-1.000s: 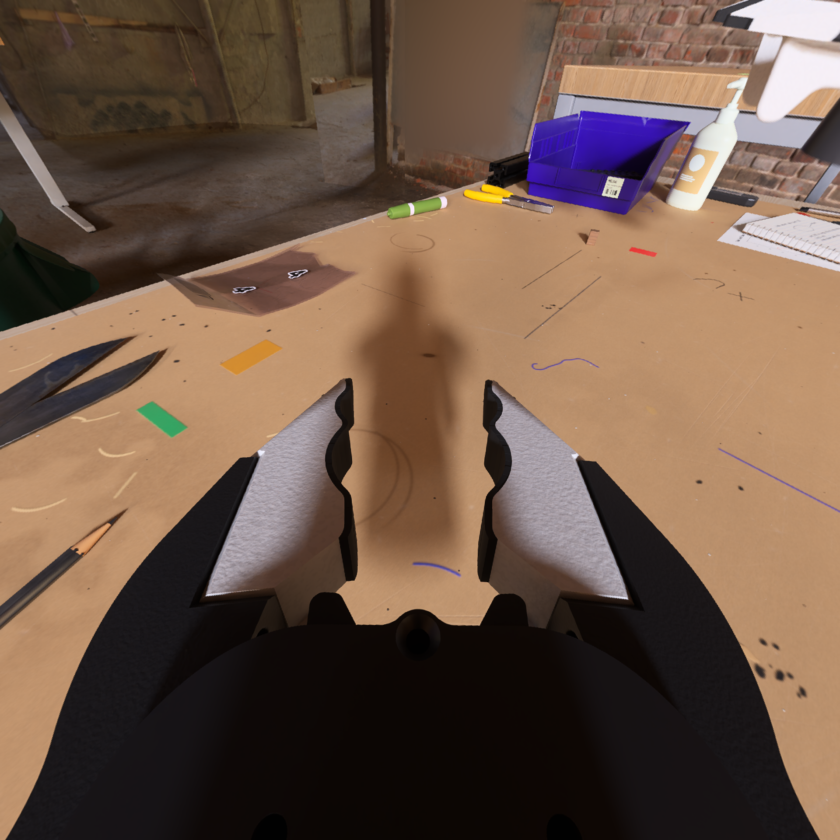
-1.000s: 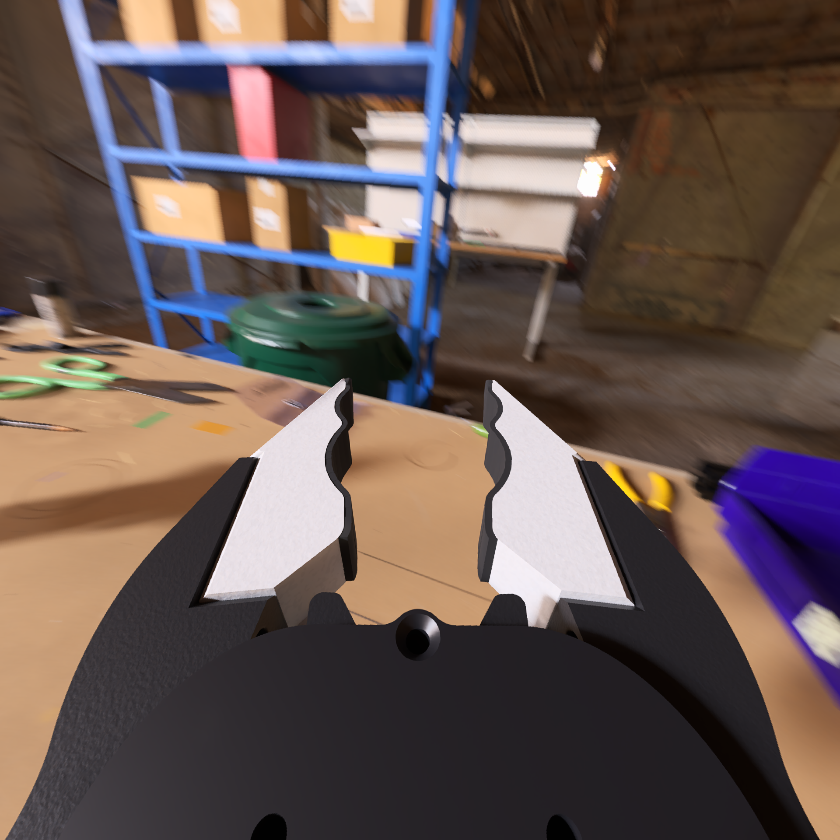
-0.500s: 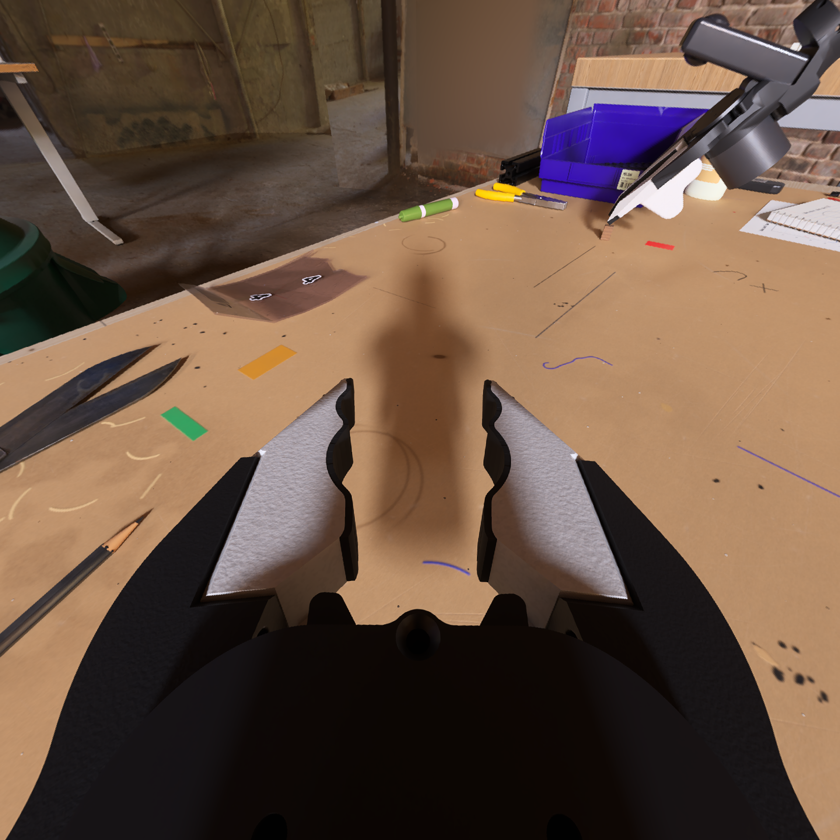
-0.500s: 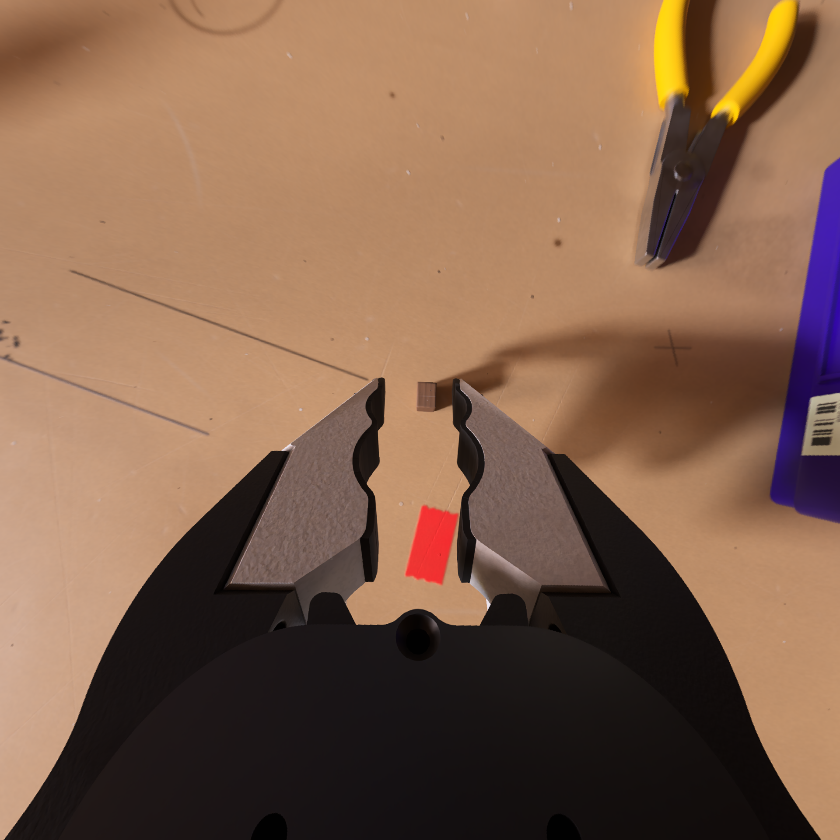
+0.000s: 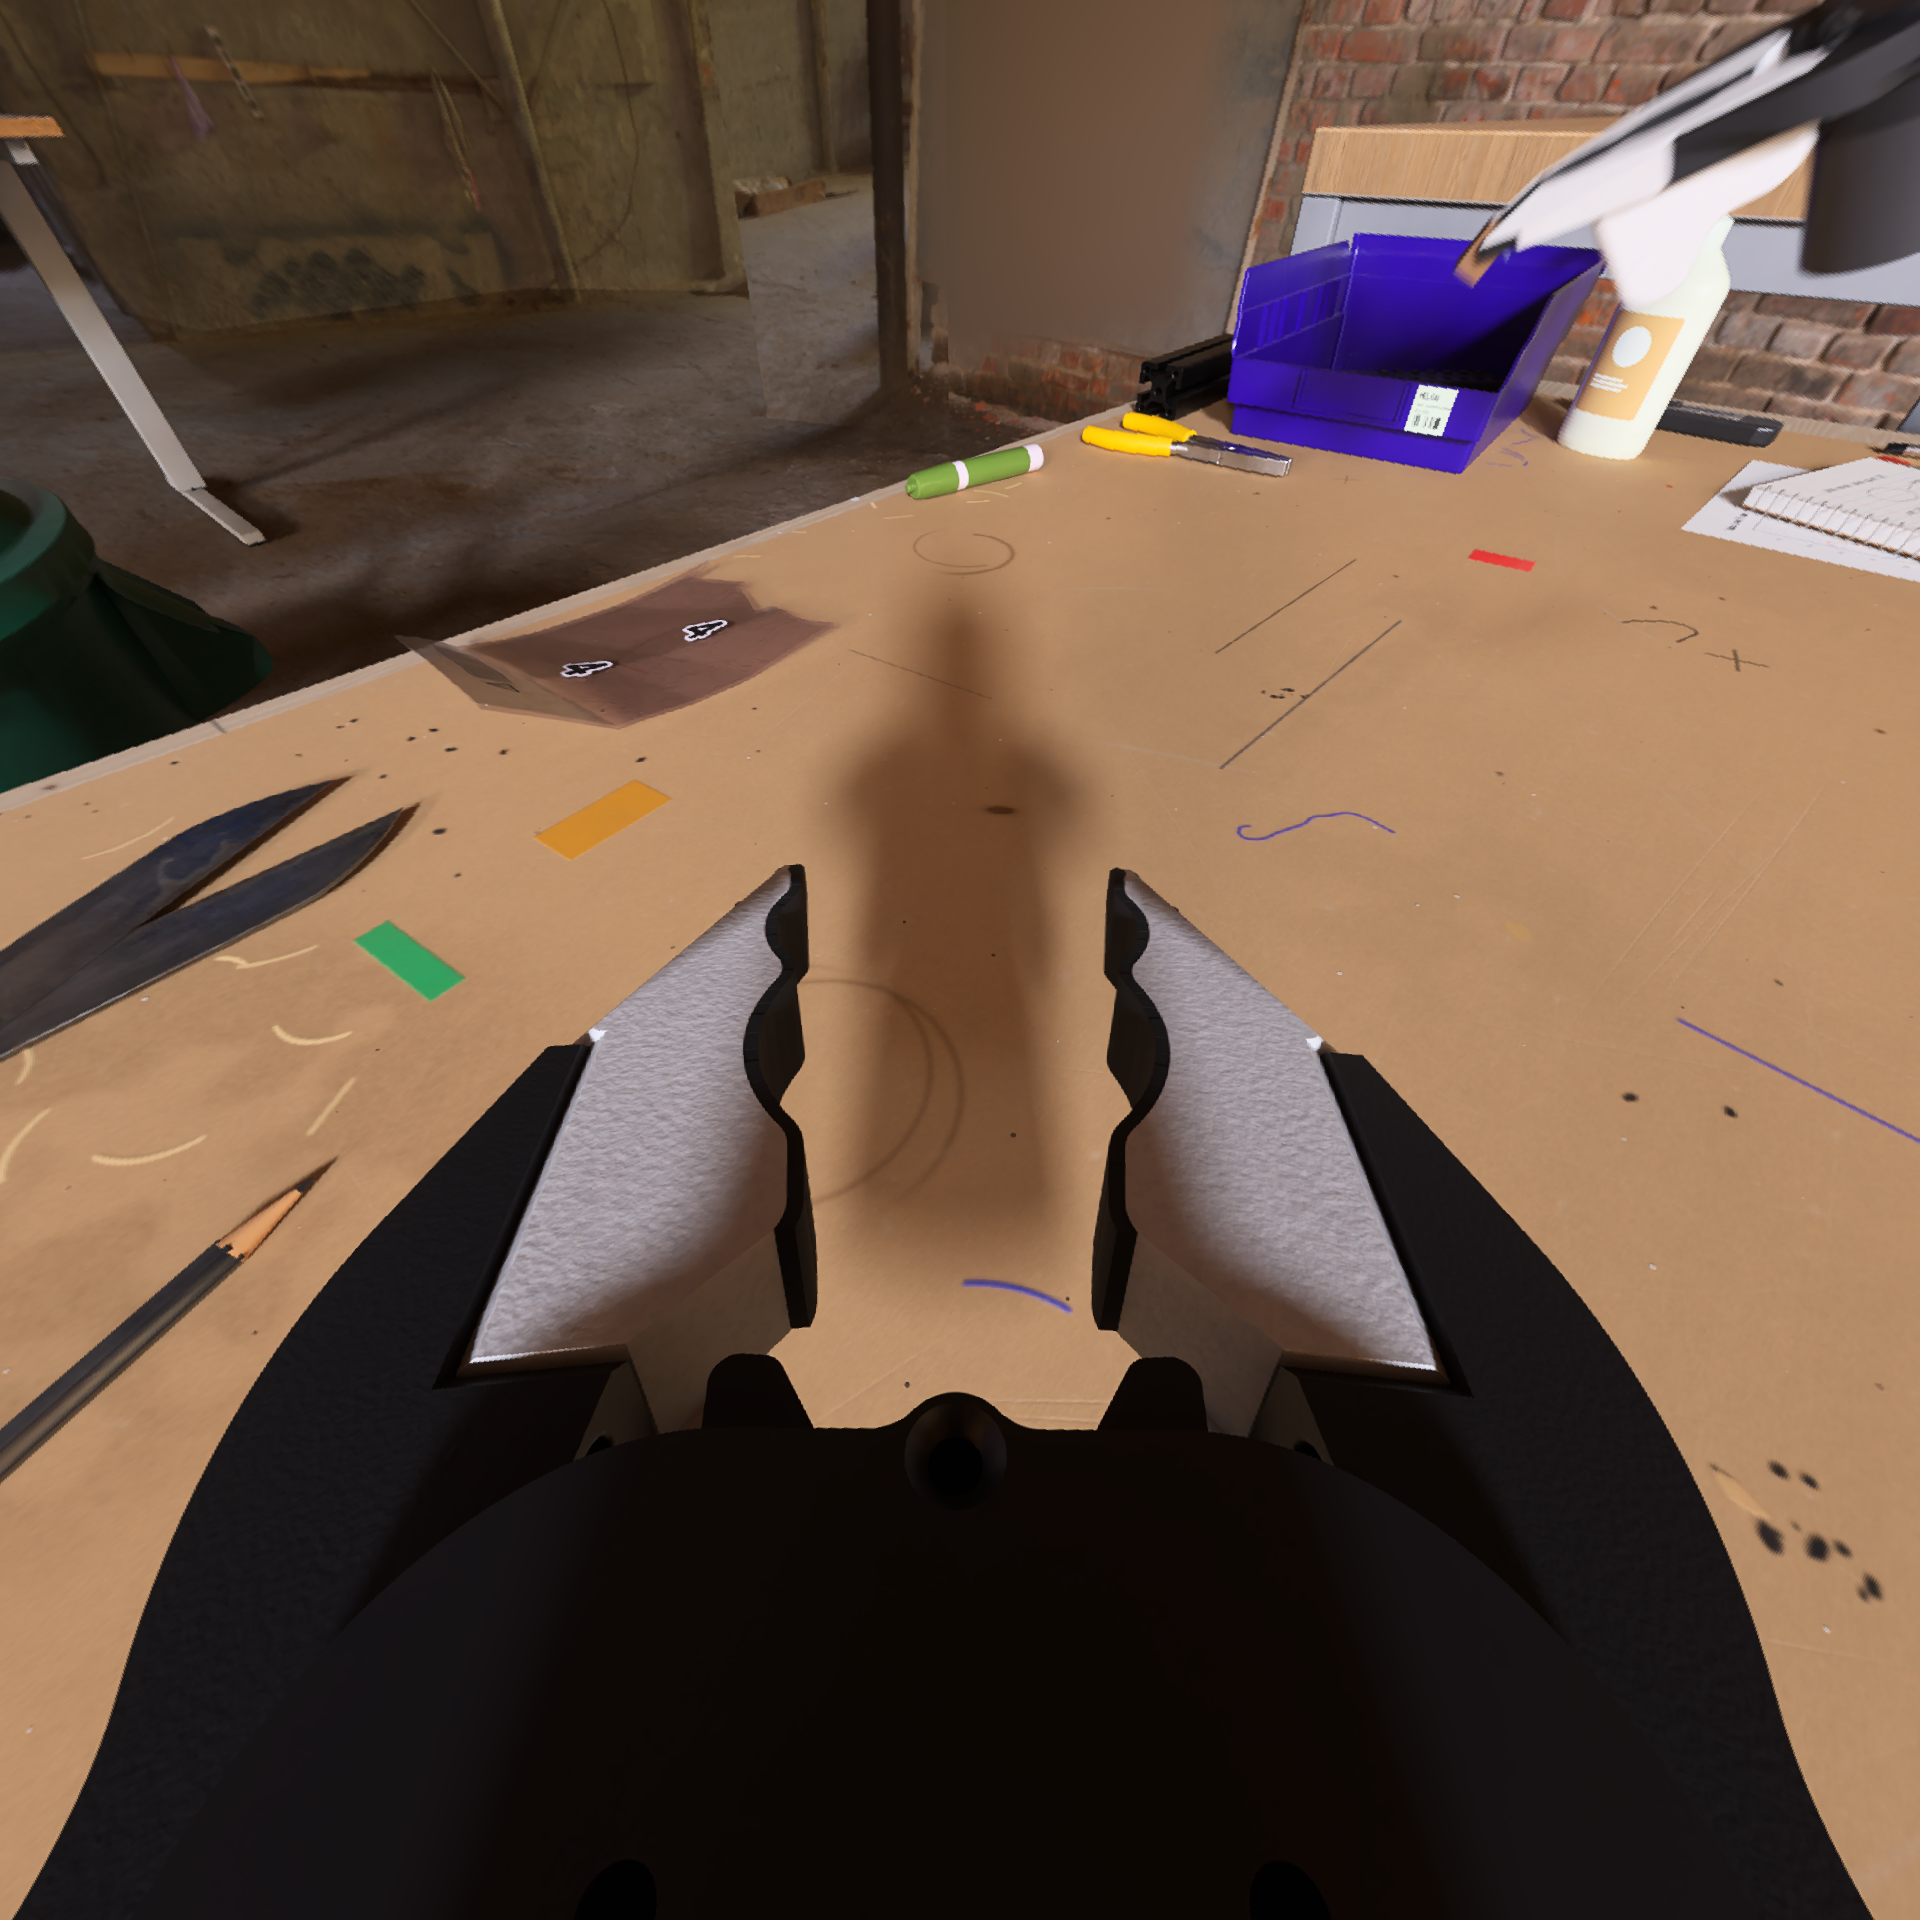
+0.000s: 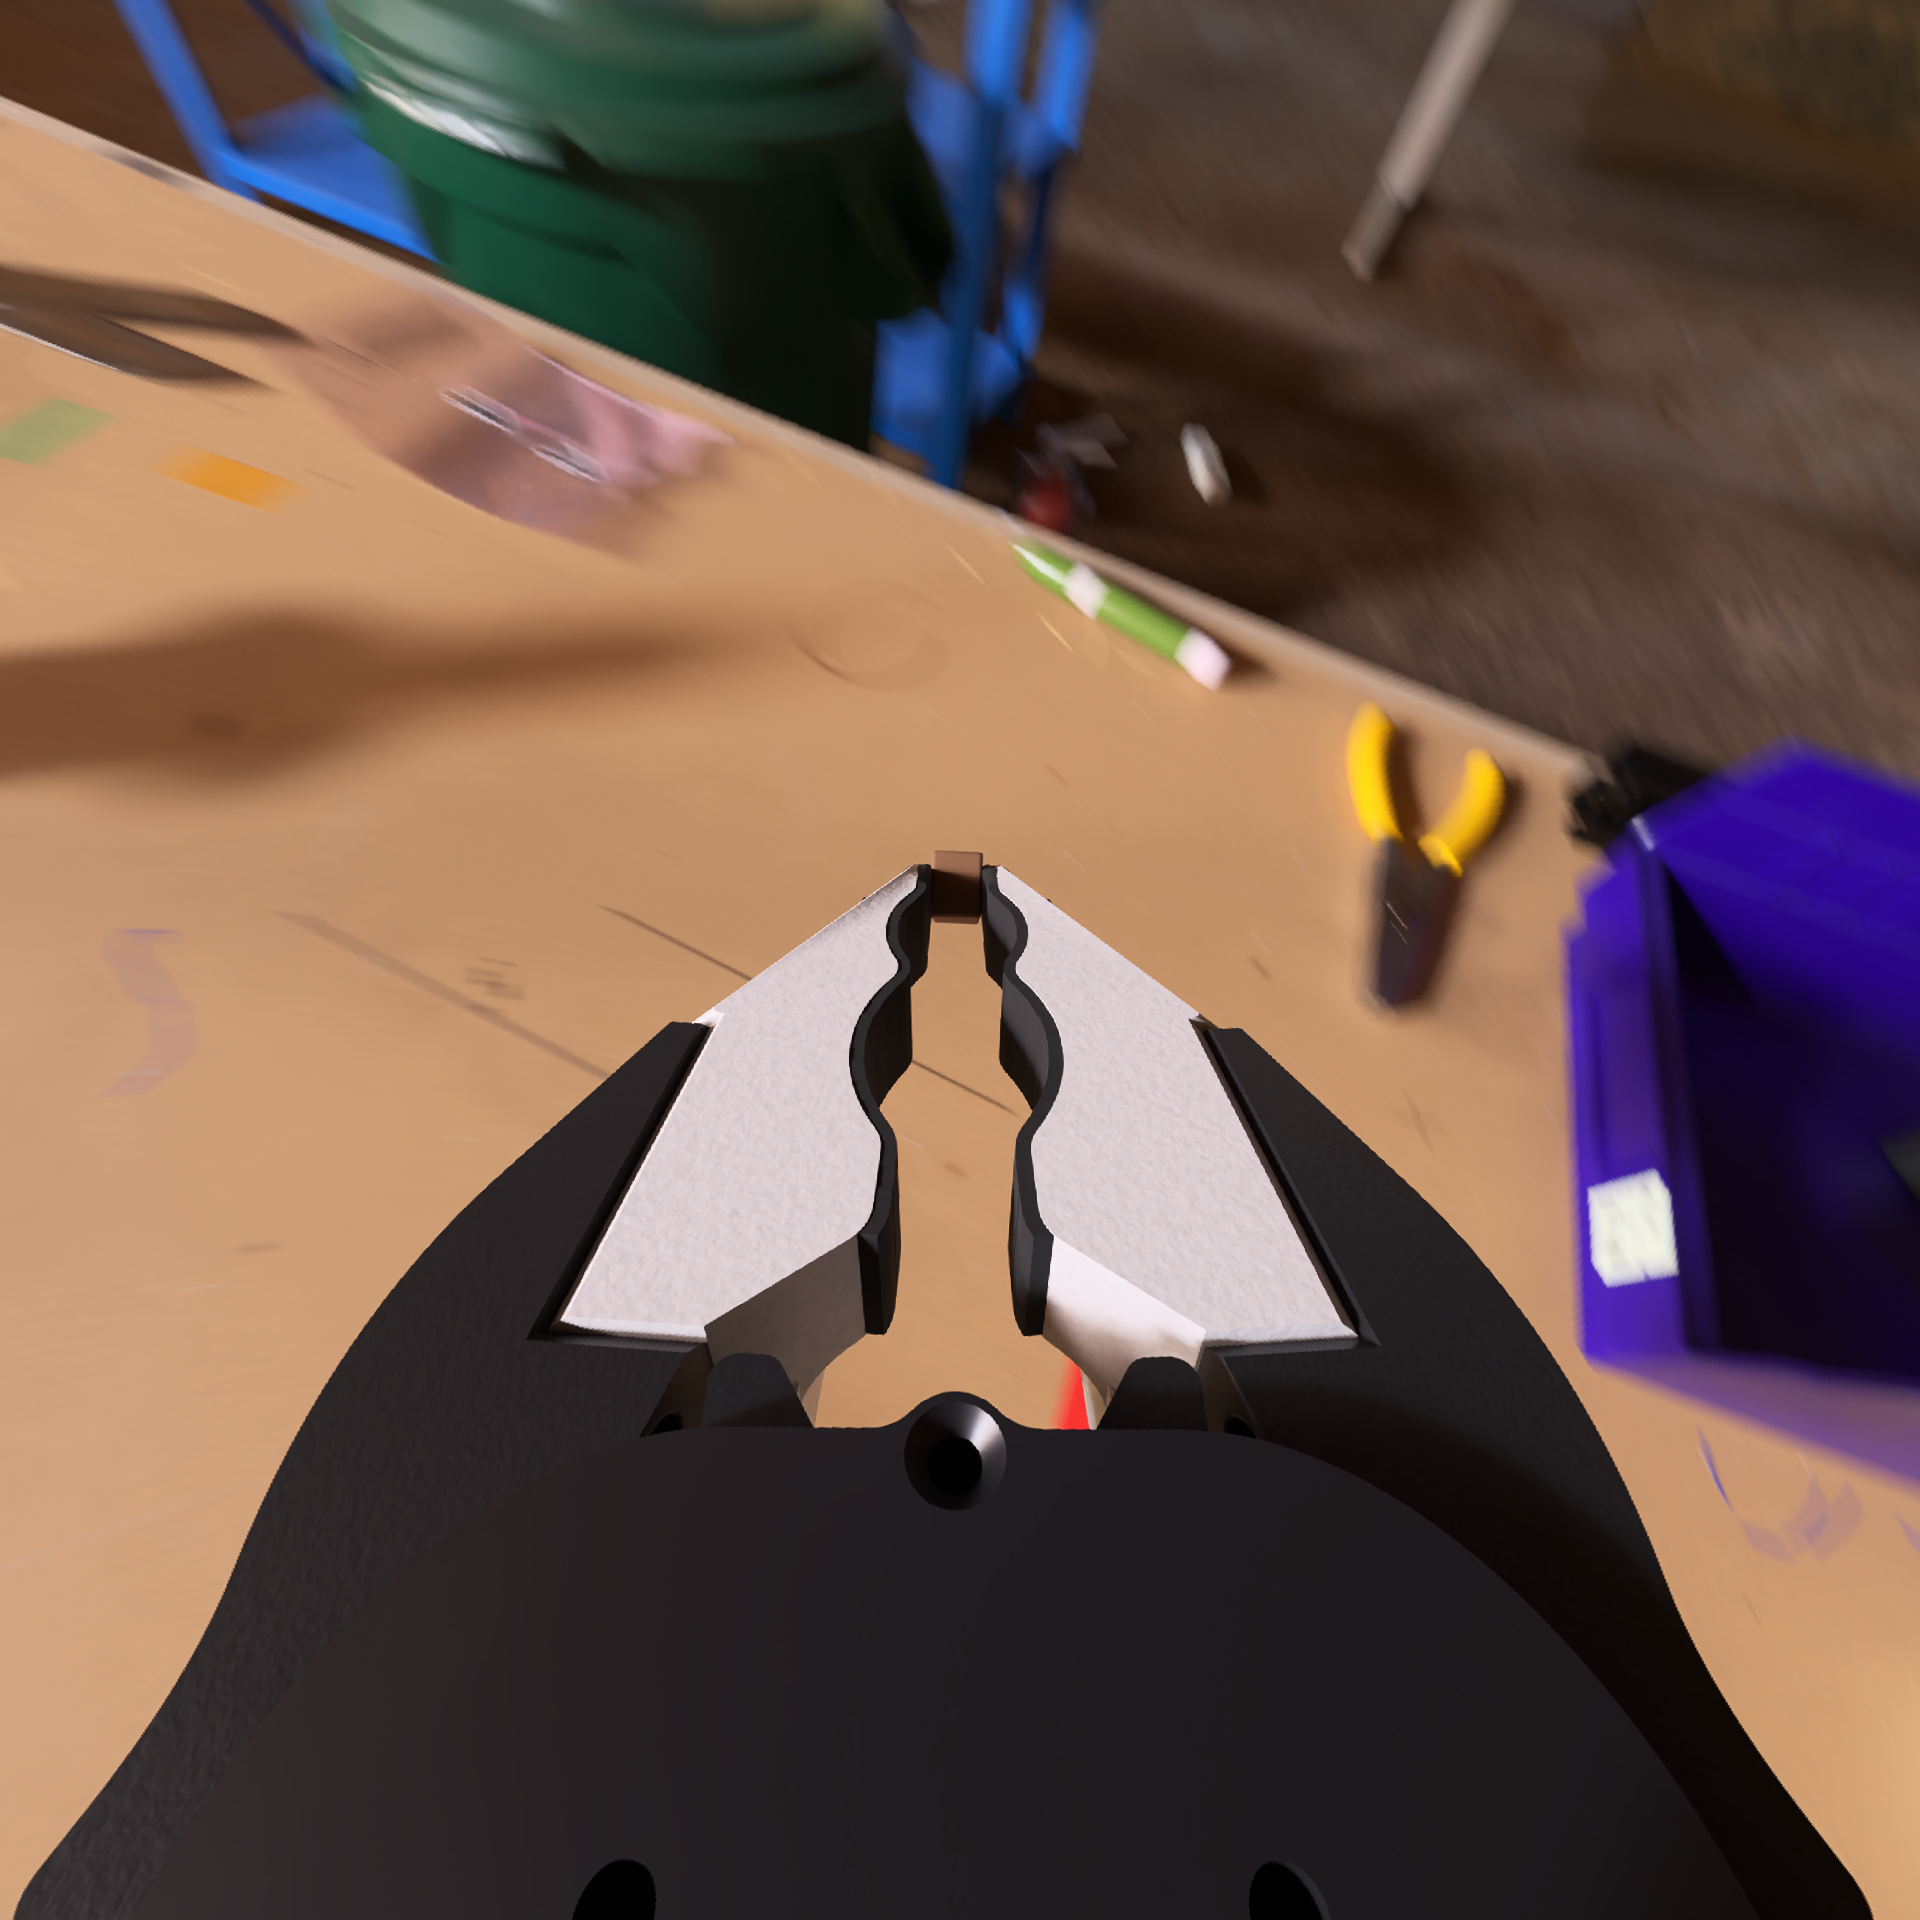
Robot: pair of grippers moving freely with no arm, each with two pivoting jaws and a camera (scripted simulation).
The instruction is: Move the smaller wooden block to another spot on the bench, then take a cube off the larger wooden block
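My right gripper (image 6: pixel 956 883) is shut on the smaller wooden block (image 6: pixel 956 885), a tiny brown block pinched at its fingertips, lifted above the bench. In the left wrist view the right gripper (image 5: pixel 1481 260) shows blurred at the top right, in the air over the purple bin, with the block (image 5: pixel 1473 268) at its tip. My left gripper (image 5: pixel 954 894) is open and empty, low over the brown bench (image 5: pixel 1143 935). No larger wooden block and no cube shows in either view.
A purple bin (image 5: pixel 1392 353), yellow-handled pliers (image 5: pixel 1184 445), a green marker (image 5: pixel 971 470), a white bottle (image 5: pixel 1642 353) and a notebook (image 5: pixel 1839 509) lie at the far side. Scissors (image 5: pixel 166 914), a pencil (image 5: pixel 156 1320), tape patches and a brown sheet (image 5: pixel 634 655) lie left. A green trash can (image 6: pixel 644 208) stands beyond the edge.
My right gripper closed on the small wooden block that lay on the bench and lifted it up, tilting away from the surface. My left gripper stayed nearly still and open.
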